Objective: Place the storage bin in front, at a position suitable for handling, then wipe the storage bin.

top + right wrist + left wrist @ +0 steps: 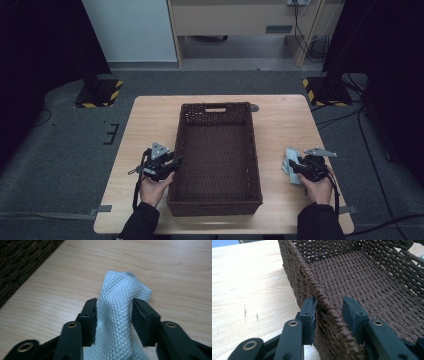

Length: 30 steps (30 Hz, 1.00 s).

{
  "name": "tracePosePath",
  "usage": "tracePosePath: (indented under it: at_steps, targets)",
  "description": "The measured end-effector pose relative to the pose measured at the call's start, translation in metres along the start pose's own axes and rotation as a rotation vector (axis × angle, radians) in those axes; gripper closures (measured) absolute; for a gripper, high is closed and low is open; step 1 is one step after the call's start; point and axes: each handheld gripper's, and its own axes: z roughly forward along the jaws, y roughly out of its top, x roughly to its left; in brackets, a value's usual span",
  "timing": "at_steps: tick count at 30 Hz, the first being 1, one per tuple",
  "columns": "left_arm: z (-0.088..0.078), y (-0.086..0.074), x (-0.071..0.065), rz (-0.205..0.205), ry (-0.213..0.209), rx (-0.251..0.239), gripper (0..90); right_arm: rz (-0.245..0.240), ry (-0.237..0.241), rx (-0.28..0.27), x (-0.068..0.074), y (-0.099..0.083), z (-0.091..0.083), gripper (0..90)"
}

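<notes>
Jaws of your left gripper straddle the near left wall of the brown woven basket at mid-frame, one pad touching; your right gripper brackets the pale blue cloth at lower right, apparently unpinched, so it must travel left.

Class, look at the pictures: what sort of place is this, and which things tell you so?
Probably a lab or test room: a lone wooden table on grey carpet, stands with yellow-black hazard-striped bases, and loose cables by the far wall.
</notes>
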Motion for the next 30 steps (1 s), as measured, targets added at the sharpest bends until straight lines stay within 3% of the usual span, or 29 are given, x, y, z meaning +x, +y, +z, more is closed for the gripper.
tracePosePath:
  at_steps: [2, 4, 6, 10, 13, 15, 25, 30]
  targets:
    - [0.0, 0.0, 0.0, -0.001, -0.002, 0.0, 62.6, -0.008, -0.012, 0.007, -0.001, -0.003, -0.001, 48.3]
    - [0.0, 0.0, 0.0, -0.001, -0.002, -0.001, 62.6, -0.008, -0.01, 0.049, -0.001, -0.007, 0.003, 45.1]
    - [0.0, 0.0, 0.0, 0.0, -0.002, 0.0, 62.6, -0.027, -0.011, 0.074, 0.0, -0.01, 0.008, 46.6]
    - [0.0, 0.0, 0.0, -0.001, -0.004, -0.001, 62.6, -0.022, 0.009, 0.087, 0.002, -0.01, 0.01, 59.1]
    - [0.0, 0.0, 0.0, -0.001, -0.005, -0.001, 63.1, -0.008, 0.028, 0.093, 0.002, -0.008, 0.01, 73.8]
    - [0.0, 0.0, 0.0, 0.0, -0.011, 0.0, 63.6, -0.011, 0.029, 0.102, 0.003, -0.007, 0.009, 75.6]
    - [0.001, 0.0, 0.001, -0.005, -0.02, 0.001, 64.9, 0.022, 0.096, -0.038, 0.006, 0.005, -0.014, 76.9]
    - [0.001, 0.0, 0.001, -0.002, -0.029, -0.001, 67.0, 0.016, 0.13, -0.097, 0.012, 0.012, -0.023, 76.9]
